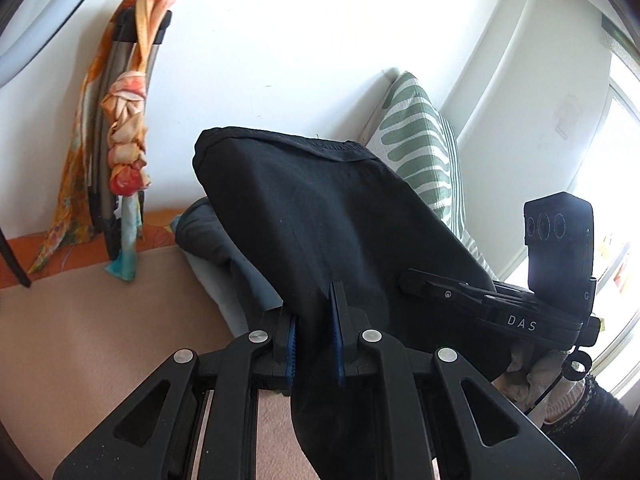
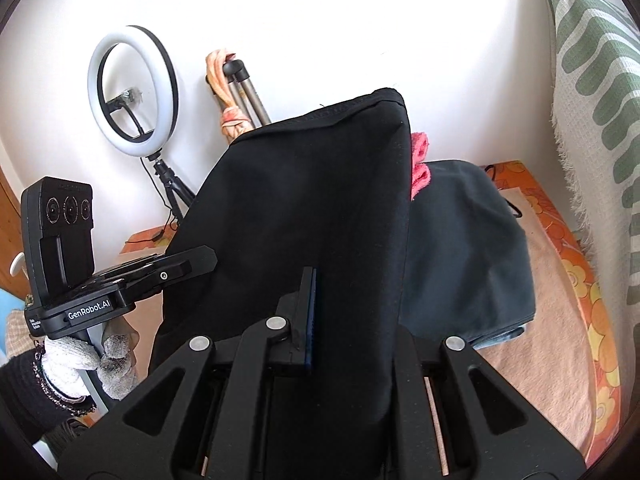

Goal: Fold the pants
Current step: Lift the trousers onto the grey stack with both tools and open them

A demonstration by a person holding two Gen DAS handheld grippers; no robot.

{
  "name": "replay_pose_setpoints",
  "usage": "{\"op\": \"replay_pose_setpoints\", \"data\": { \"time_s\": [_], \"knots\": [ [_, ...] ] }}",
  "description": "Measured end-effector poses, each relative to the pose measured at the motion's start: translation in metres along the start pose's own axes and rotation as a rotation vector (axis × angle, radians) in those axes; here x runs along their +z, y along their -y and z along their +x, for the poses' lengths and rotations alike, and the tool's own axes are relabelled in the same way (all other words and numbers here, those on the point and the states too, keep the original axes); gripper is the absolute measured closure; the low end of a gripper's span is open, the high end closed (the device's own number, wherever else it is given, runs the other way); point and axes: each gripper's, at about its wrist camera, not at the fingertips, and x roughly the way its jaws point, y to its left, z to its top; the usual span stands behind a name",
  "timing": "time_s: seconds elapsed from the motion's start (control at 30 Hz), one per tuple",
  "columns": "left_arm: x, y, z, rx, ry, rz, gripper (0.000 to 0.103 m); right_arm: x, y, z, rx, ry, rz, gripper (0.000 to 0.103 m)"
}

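Two handheld grippers, one pair of black pants. The left gripper (image 1: 314, 330) has its two blue-padded fingers closed on a fold of the pants (image 1: 320, 216), the cloth pinched between the pads and spilling both up beyond the fingertips and down under the gripper body. The right gripper (image 2: 352, 320) is also clamped on the pants (image 2: 304, 200); only one of its fingers (image 2: 308, 316) shows, since the cloth drapes over the other and hides it. The pants hang lifted off the bed, stretched between the two grippers, with a stitched hem along the upper edge.

Each view catches the other gripper at its side, held by a hand in a pale knit glove (image 2: 72, 360); its fingertips are lost behind the black cloth.

Beyond the pants, a dark grey-blue folded garment (image 2: 464, 256) lies on a peach blanket (image 2: 544, 320). One pink cloth (image 2: 420, 164) peeks out behind the pants, mostly covered. One green-and-white patterned pillow (image 1: 420, 148) leans against the white wall. One ring light (image 2: 132, 88) stands on a stand, and one orange patterned scarf (image 1: 124, 136) hangs knotted over a folded tripod.
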Motion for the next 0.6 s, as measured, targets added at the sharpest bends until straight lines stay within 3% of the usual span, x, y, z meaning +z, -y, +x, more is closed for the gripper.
{"op": "replay_pose_setpoints", "data": {
  "time_s": [0.4, 0.6],
  "knots": [
    [0.032, 0.026, 0.064, 0.060, -0.015, 0.059, 0.091, 0.036, 0.046, 0.027, -0.043, 0.006, -0.027, 0.091],
    [0.028, 0.019, 0.094, 0.093, -0.062, 0.045, 0.091, 0.042, 0.070, 0.050, -0.056, -0.030, -0.017, 0.091]
  ]
}}
